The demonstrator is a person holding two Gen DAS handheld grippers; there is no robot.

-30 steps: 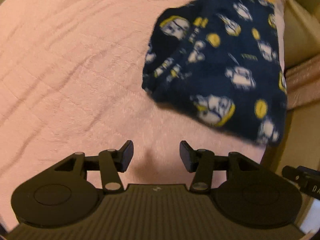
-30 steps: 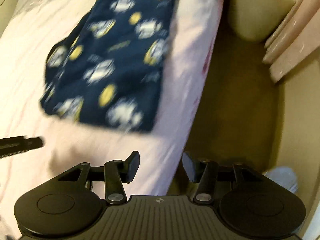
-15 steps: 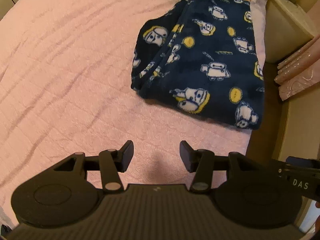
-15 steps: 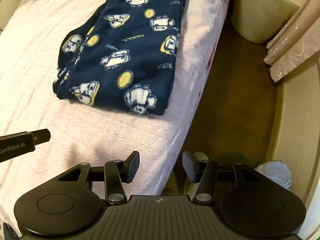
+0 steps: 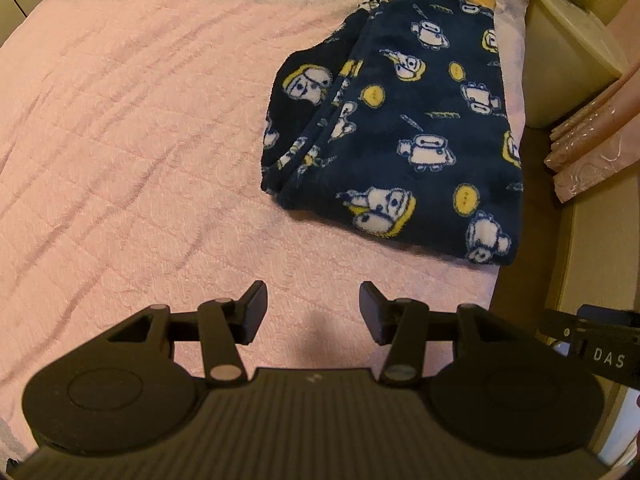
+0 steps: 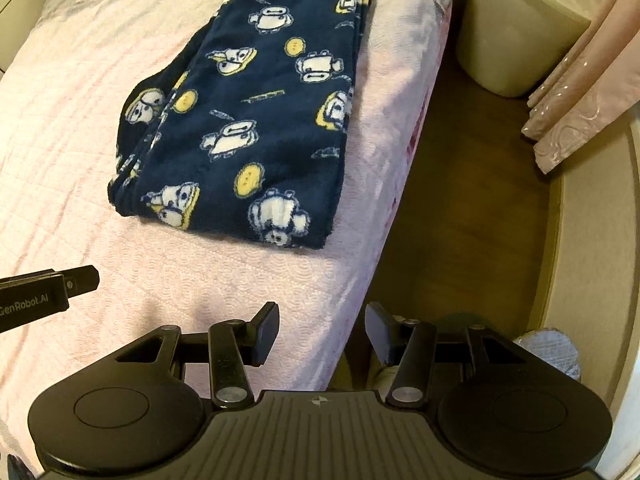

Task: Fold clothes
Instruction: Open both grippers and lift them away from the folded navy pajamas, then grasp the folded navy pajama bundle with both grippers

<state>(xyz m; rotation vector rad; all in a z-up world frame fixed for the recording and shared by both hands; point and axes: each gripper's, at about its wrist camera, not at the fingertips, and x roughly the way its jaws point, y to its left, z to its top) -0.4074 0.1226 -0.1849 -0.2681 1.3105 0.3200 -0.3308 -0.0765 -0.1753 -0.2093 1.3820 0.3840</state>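
Left gripper [image 5: 313, 307] and right gripper [image 6: 322, 327] hang released, jaws apart and empty, above the pink bedspread [image 5: 132, 128]. Farther along the bedspread, near its right edge, lie the folded navy fleece pyjama trousers [image 6: 248, 120].

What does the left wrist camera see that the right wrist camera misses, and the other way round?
Only the left wrist view: the wide bare stretch of pink bedspread left of the clothes.

Only the right wrist view: the brown floor beside the bed.

Both: the folded navy cartoon-print pyjama trousers near the bed's edge, and an open, empty gripper, left and right.
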